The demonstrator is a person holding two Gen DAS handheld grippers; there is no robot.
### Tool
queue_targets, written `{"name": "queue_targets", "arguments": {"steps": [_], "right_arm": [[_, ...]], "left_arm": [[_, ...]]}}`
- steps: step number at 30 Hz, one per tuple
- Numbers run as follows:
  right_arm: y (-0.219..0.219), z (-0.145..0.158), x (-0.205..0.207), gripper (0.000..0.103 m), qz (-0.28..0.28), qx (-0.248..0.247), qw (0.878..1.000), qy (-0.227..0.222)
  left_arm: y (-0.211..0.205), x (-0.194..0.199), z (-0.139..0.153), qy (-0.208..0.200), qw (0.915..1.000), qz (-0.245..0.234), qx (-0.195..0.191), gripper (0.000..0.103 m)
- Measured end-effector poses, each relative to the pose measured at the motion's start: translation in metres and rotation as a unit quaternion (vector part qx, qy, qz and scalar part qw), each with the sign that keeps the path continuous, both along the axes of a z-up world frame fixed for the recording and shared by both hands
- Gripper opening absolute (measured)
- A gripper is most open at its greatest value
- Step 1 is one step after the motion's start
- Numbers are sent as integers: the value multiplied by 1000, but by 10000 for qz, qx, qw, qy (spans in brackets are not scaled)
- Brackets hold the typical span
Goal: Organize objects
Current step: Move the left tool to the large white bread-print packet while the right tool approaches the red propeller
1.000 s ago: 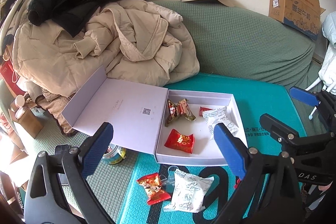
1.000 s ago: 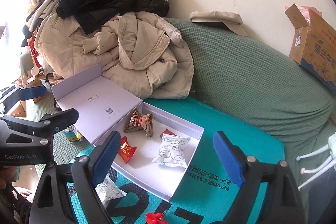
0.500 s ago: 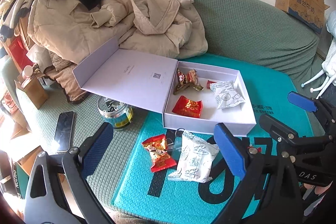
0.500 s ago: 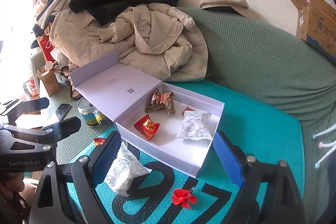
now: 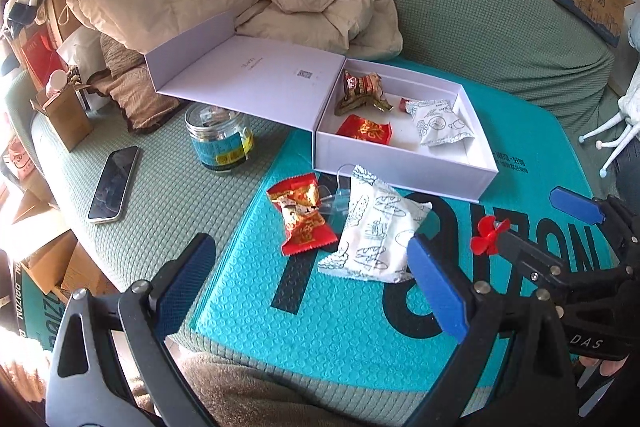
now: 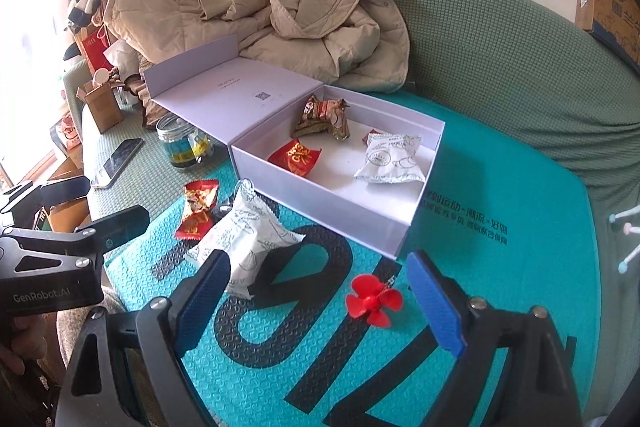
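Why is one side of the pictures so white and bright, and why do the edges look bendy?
Left wrist view: sunlight washes out the left edge near the phone; the fisheye lens curves the sofa. Right wrist view: the same glare whitens the far left edge, while the white box and red propeller stay sharp.

White box [image 5: 404,163], lid hinged open to its left and lying flat, sits on the teal mat [image 5: 320,307]; all places given relative to the box.

Inside: brown-red crumpled wrapper [image 5: 362,91] at far-left corner; flat red packet [image 5: 366,131] at near-left; white printed pouch [image 5: 438,121] at centre-right, a small red wrapper [image 5: 403,103] touching its far edge.

Outside, just before the near wall: red-gold candy packet [image 5: 302,217]; a larger white printed pouch [image 5: 374,227] beside it, overlapping a clear plastic piece [image 5: 334,203]. Red propeller-like piece [image 6: 374,301] lies apart, before the near-right corner.
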State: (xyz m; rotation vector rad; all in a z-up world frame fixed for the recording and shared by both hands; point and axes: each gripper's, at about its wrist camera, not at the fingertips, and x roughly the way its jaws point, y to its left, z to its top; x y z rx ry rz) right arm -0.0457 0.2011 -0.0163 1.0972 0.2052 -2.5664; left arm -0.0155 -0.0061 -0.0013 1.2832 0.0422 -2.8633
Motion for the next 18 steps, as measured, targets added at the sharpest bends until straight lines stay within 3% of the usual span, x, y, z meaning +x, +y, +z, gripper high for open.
{"name": "queue_targets", "arguments": {"steps": [18], "right_arm": [[24,-47,39,90,-132,45,9992,-362]], "left_arm": [[7,33,-51,-442,9982,134,372,96]]}}
